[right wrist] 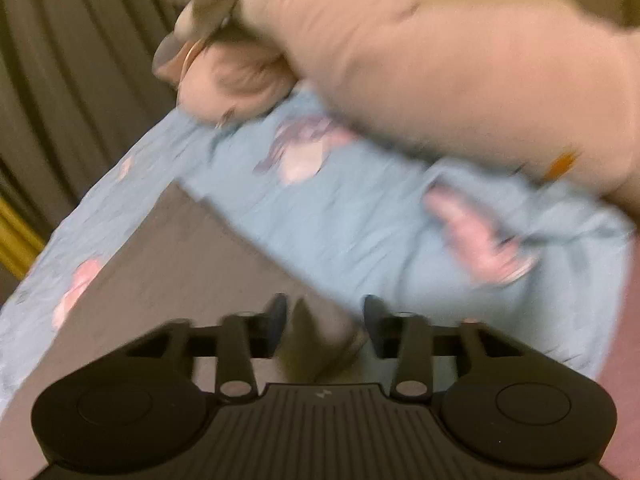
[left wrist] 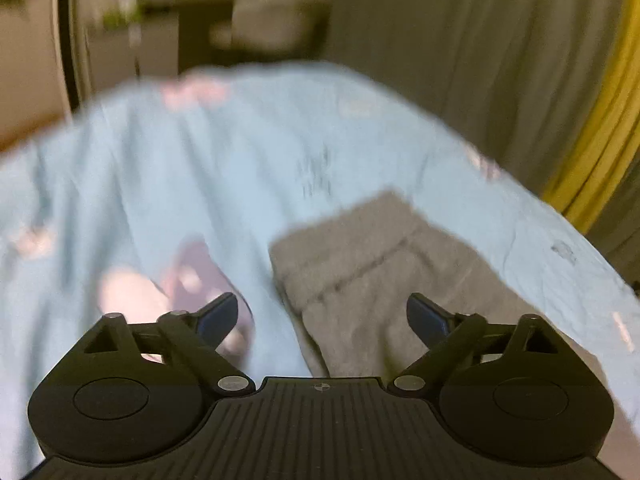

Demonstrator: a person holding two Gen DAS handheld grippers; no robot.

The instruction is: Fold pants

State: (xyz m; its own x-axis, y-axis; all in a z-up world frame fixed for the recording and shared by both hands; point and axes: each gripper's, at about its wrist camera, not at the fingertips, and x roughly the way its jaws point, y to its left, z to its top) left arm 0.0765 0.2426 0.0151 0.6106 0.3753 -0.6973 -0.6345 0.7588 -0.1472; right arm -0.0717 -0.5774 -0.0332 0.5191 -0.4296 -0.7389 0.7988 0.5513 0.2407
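Grey pants [left wrist: 360,264] lie folded on a light blue bedsheet [left wrist: 180,168] printed with pink and purple figures. My left gripper [left wrist: 324,318] hovers just above the near end of the pants, jaws wide open and nothing between them. In the right wrist view the pants [right wrist: 192,272] spread as a flat grey area at the lower left. My right gripper [right wrist: 326,320] stands part open over them. A raised grey fold [right wrist: 332,344] sits in the gap, and the pads do not press on it. Both views are blurred.
A person's bare forearm [right wrist: 460,80] and hand [right wrist: 232,72] with a ring reach across above the sheet [right wrist: 340,208]. Grey curtains [left wrist: 460,60] with a yellow strip [left wrist: 600,128] hang behind the bed. Dark furniture [left wrist: 200,28] stands at the back left.
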